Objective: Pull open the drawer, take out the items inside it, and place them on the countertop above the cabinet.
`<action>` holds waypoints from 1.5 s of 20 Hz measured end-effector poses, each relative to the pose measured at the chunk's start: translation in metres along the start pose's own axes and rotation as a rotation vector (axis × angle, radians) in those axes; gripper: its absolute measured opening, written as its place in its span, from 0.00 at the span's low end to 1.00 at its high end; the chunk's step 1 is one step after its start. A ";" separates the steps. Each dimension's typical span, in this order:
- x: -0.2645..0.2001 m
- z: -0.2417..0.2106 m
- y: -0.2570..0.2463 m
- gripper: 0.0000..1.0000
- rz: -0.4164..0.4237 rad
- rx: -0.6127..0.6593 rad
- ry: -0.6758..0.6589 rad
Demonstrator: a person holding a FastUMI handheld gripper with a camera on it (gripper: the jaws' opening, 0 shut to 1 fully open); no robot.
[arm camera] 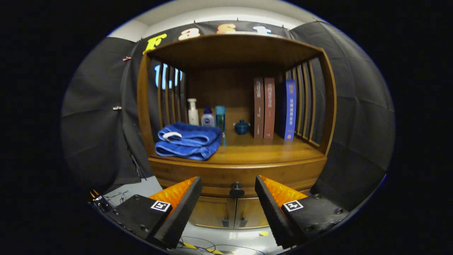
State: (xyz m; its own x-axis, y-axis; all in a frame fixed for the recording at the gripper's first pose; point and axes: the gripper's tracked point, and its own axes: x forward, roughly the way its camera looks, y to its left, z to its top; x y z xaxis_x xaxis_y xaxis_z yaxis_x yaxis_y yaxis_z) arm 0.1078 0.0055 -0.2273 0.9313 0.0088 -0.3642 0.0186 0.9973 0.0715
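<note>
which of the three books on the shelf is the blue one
The blue book is the one nearest the slatted side wall, standing apart from the two brown books. The gripper hangs open before the drawer knob.

Fisheye camera riding on the gripper (228, 189), facing the wooden cabinet (233, 166) head-on, near, level with its drawer knob (236, 190), fingers spread apart.

drawer (237, 177) contents hidden behind closed front, book (289, 109) titles too small
</note>
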 end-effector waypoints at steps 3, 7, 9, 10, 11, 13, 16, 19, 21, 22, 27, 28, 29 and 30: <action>0.028 -0.027 -0.007 0.99 -0.009 0.028 0.048; 0.064 -0.053 -0.012 1.00 -0.030 0.033 0.106; 0.076 -0.060 -0.015 0.99 -0.038 0.030 0.115; 0.083 -0.063 -0.014 0.99 -0.038 0.028 0.118; 0.089 -0.066 -0.016 0.97 -0.044 0.023 0.122; 0.100 -0.075 -0.018 0.93 -0.055 0.015 0.140; 0.110 -0.089 -0.021 0.75 -0.071 0.019 0.169; 0.106 -0.087 -0.026 0.50 -0.089 0.049 0.146; 0.115 -0.092 -0.029 0.43 -0.092 0.030 0.141; 0.106 -0.087 -0.028 0.43 -0.096 0.018 0.143; 0.110 -0.090 -0.028 0.32 -0.079 0.012 0.156; 0.109 -0.090 -0.028 0.32 -0.078 0.010 0.162; 0.108 -0.090 -0.028 0.32 -0.077 0.010 0.167; 0.106 -0.091 -0.028 0.32 -0.078 0.011 0.173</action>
State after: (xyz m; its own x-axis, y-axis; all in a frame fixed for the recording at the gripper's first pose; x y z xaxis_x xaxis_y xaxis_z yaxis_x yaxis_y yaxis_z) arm 0.1731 -0.0146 -0.3524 0.8505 -0.0547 -0.5231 0.0926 0.9946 0.0465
